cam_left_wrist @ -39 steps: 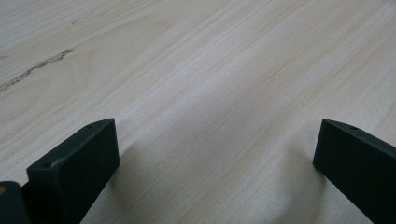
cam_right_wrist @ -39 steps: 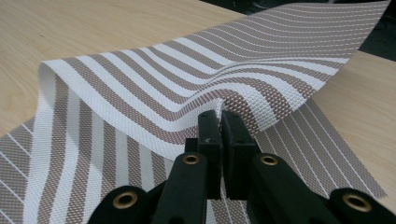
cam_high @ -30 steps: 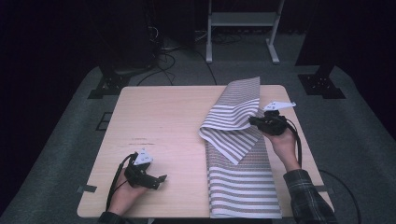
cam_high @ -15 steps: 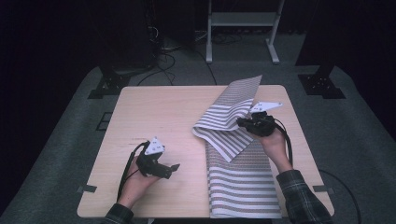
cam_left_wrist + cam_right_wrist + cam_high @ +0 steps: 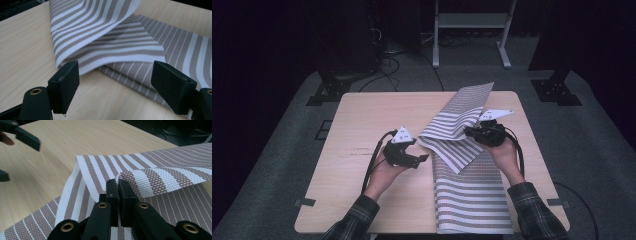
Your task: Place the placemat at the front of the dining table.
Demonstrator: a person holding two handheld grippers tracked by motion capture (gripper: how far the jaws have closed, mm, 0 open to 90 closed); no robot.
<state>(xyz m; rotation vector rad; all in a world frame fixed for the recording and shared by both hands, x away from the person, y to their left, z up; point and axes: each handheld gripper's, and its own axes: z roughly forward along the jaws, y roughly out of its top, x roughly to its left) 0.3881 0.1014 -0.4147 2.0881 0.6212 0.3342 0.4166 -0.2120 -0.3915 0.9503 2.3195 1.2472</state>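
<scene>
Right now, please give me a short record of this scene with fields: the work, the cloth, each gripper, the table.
work: folding a striped cloth on a table
striped cloth: brown and white stripes; lies along the right part of the table, its far part lifted and folded over toward the middle
right gripper: jaws shut on an edge of the cloth, holding the fold up
left gripper: jaws apart and just been closing; a folded corner of the cloth lies ahead between them, pads not pressing on it
table: light wood, bare on the left side

The placemat (image 5: 472, 200) lies on the table's (image 5: 362, 120) right half, its far part folded back over its middle, toward the left.
</scene>
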